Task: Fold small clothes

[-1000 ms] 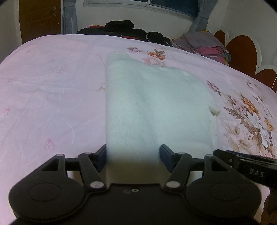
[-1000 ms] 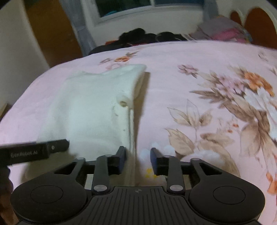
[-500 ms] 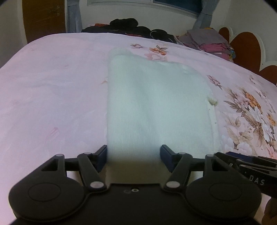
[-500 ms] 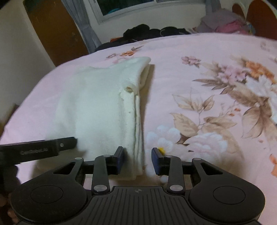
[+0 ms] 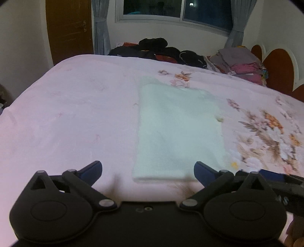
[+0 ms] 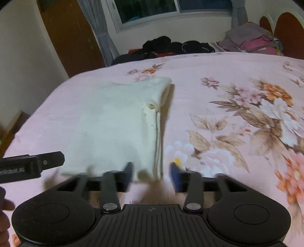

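The folded white garment (image 5: 176, 133) lies flat on the bed (image 5: 76, 117), a neat rectangle with its near edge just ahead of both tools. The left tool (image 5: 147, 170) has just been opening and now stands released at its widest, jaws spread wider than the garment's near edge and pulled back clear of the cloth, nothing between them but pink bedspread. The right tool (image 6: 151, 173) has likewise just been opening; its blue pads (blurred by motion) stand apart on either side of the garment's stacked right edge (image 6: 157, 136), not pressing on it, so it too has let go.

Seen from the right tool, the garment's right side shows several layered folds, with a small rolled lump partway along that edge. Its left edge runs straight away from the left tool.

To the left of the left tool the bedspread is bare and open as far as the bed's side. To the right of the right tool lies wide floral bedspread with nothing on it. Beyond the garment, well away from both tools, a heap of dark clothes (image 5: 161, 50) and a stack of folded clothes (image 5: 239, 62) sit along the bed's far edge under the window (image 5: 176, 9). Each tool's body shows at the edge of the other's view.
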`<state>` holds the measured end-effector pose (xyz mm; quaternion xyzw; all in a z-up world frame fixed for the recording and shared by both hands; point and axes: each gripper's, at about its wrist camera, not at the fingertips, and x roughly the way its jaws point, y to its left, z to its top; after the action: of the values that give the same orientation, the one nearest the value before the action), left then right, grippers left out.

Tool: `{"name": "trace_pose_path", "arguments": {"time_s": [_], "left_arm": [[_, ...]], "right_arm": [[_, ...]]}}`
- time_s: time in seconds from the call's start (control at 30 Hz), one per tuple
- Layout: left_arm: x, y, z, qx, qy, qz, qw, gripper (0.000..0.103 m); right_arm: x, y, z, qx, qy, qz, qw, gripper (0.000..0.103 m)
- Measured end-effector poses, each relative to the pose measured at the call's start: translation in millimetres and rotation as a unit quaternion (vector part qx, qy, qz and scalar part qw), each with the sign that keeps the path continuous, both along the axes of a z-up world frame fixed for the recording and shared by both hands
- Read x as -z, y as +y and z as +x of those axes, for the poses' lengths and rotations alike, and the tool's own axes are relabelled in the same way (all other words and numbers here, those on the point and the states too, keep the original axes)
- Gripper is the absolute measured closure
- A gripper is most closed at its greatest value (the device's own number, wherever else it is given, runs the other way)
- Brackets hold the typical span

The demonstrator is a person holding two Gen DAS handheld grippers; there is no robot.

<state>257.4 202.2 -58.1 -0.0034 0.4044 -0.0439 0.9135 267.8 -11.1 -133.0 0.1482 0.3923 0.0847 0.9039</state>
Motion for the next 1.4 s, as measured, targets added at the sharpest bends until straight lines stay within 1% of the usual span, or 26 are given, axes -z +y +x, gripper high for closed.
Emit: {"name": "trace_pose_path", "arguments": {"time_s": [0.03,0.1,0.17,0.2,0.23,0.3,0.4,0.47,0.5,0.53,0.57,0.63,0.73,0.83,0.93,1.03,1.07,1.3,1.4], "left_arm": [[-5,-2,-9,-0.003,0.000,0.001,1.0000,0.000],[-14,-7,-20,-0.003,-0.002,0.004,1.0000,0.000],[-25,-12,-37,0.000,-0.014,0.013,0.9998,0.000],[-30,-14,-43,0.002,-0.019,0.019,0.9996,0.000],[-35,-16,-50,0.005,-0.026,0.025,0.9993,0.000],[-45,-20,-64,0.011,-0.037,0.034,0.9987,0.000],[-59,-23,-87,0.021,-0.053,0.034,0.9978,0.000],[-67,-27,-101,0.025,-0.056,0.039,0.9974,0.000],[-70,-29,-106,0.024,-0.057,0.041,0.9972,0.000],[-72,-30,-112,0.025,-0.058,0.043,0.9971,0.000],[-75,-32,-117,0.027,-0.059,0.042,0.9970,0.000],[-79,-33,-125,0.023,-0.057,0.036,0.9975,0.000],[-83,-29,-136,0.000,-0.060,0.022,0.9979,0.000],[-86,-28,-150,-0.027,-0.081,0.038,0.9956,0.000],[-87,-26,-155,-0.043,-0.077,0.037,0.9954,0.000],[-88,-21,-157,-0.047,-0.063,0.023,0.9967,0.000],[-89,-21,-158,-0.049,-0.063,0.024,0.9965,0.000],[-91,-23,-165,-0.044,-0.066,0.052,0.9955,0.000],[-93,-24,-168,-0.039,-0.066,0.051,0.9957,0.000]], "right_arm": [[-5,-2,-10,-0.004,-0.008,-0.001,1.000,0.030],[-17,-6,-30,-0.009,-0.017,-0.007,1.000,0.030],[-31,-11,-49,-0.010,-0.025,-0.010,1.000,0.029],[-37,-13,-59,-0.011,-0.030,-0.010,0.999,0.026],[-43,-17,-67,-0.011,-0.033,-0.010,0.999,0.018],[-56,-23,-87,-0.009,-0.044,-0.011,0.999,0.013],[-72,-28,-113,-0.011,-0.056,-0.013,0.998,0.011],[-80,-31,-126,-0.008,-0.061,-0.010,0.998,0.010],[-84,-32,-131,-0.006,-0.062,-0.008,0.998,0.007],[-87,-33,-136,-0.004,-0.064,-0.007,0.998,0.001],[-91,-34,-141,-0.002,-0.068,-0.007,0.998,0.000],[-99,-33,-150,-0.004,-0.079,-0.016,0.997,0.000],[-109,-29,-164,-0.002,-0.093,-0.041,0.995,0.000],[-116,-26,-174,-0.007,-0.110,-0.054,0.992,0.000],[-121,-24,-182,-0.010,-0.120,-0.054,0.991,0.000],[-125,-24,-187,-0.004,-0.128,-0.058,0.990,0.000],[-127,-24,-188,-0.001,-0.131,-0.059,0.990,0.000],[-131,-24,-191,0.000,-0.138,-0.054,0.989,0.000],[-131,-23,-191,0.000,-0.141,-0.053,0.989,0.000]]}}
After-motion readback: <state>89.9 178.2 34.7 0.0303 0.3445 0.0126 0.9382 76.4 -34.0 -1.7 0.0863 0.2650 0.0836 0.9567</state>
